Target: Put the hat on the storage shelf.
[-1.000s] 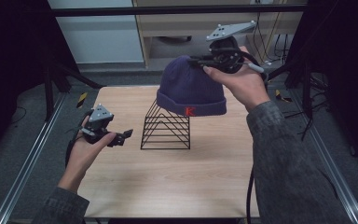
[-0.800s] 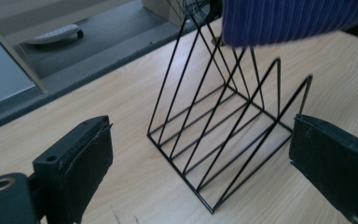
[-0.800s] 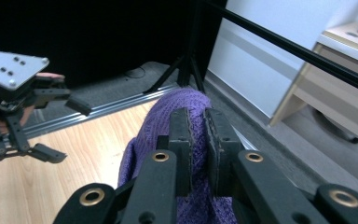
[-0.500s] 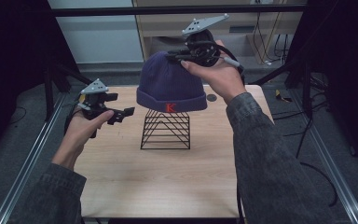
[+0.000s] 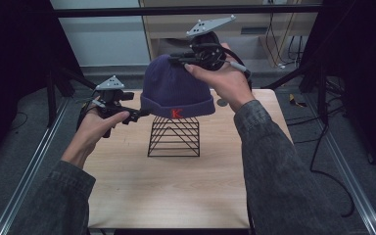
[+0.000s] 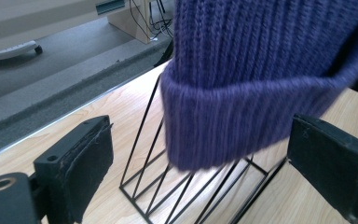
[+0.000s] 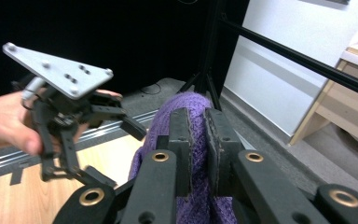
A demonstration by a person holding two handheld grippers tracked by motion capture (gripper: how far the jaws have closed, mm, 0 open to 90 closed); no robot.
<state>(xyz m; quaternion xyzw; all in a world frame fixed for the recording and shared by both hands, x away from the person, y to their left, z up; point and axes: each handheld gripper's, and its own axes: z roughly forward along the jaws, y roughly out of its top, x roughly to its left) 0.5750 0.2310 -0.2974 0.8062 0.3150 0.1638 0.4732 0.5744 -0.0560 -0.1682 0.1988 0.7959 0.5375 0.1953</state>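
Pinching the soft, light beanie [image 5: 176, 90] by its crown, my right gripper [image 5: 188, 59] is clamped tight; my left gripper [image 5: 138, 116] gapes at its cuff, the better hold.

There is one purple knitted beanie [image 5: 176, 88] with a red letter, one black wire rack [image 5: 174, 138], one light wooden table [image 5: 166, 191] and two black hand-held grippers: left gripper [image 5: 138, 115], right gripper [image 5: 176, 59].
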